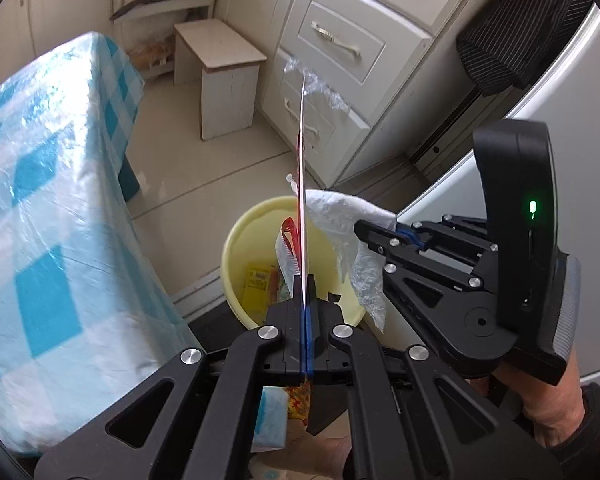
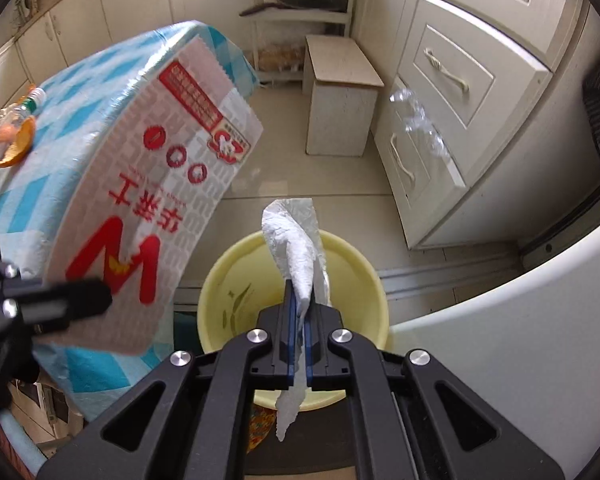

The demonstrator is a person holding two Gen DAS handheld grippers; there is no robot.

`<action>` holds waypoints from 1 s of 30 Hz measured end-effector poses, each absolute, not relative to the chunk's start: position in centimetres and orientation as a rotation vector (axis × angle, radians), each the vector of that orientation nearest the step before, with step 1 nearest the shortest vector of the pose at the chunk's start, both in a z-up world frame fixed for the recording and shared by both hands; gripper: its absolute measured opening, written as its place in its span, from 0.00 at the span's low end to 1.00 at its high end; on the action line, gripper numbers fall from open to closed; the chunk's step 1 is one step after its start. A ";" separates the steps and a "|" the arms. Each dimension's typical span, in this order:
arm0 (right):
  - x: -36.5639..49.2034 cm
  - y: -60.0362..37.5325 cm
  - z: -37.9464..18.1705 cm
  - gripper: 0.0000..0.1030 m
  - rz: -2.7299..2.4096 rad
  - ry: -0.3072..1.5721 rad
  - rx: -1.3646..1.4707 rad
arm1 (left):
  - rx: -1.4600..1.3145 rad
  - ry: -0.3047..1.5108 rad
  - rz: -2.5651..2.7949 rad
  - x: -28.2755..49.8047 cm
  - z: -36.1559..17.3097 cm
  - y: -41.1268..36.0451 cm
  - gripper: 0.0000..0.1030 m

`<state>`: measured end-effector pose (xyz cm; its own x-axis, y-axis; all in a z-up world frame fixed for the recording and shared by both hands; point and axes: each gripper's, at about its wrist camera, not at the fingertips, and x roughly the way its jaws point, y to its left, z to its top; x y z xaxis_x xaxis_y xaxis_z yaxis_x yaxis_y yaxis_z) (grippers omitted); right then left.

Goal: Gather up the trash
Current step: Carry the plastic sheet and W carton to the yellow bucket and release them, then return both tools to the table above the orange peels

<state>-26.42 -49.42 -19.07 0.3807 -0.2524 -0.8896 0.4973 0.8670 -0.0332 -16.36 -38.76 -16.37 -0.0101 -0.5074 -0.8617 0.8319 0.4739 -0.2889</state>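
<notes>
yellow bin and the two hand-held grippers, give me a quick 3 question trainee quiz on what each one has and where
1. True or false: the left hand-held gripper is shut on a flat red and white paper bag.
2. What does the right hand-held gripper have between its pads? A) an orange peel B) a crumpled white paper towel C) a plastic bottle
3. Fill in: both items are over the ____ bin, which stands on the floor beside the table with the blue checked cloth.

Key: 1 true; 2 B; 3 yellow
</notes>
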 end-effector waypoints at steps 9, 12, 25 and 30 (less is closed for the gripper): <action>-27.3 -50.5 -18.6 0.42 -0.568 1.052 0.292 | 0.395 1.278 -1.013 -17.5 -21.7 -41.5 0.01; -27.5 -51.1 -17.7 0.45 -0.589 1.014 0.299 | 0.412 1.310 -0.986 -17.0 -23.1 -42.4 0.05; -25.9 -50.6 -12.1 0.65 -0.602 0.770 0.271 | 0.397 1.108 -0.975 -16.6 -16.2 -37.4 0.40; -24.1 -49.2 -10.9 0.65 -0.540 0.734 0.282 | 0.357 1.041 -0.889 -13.8 -12.9 -32.1 0.43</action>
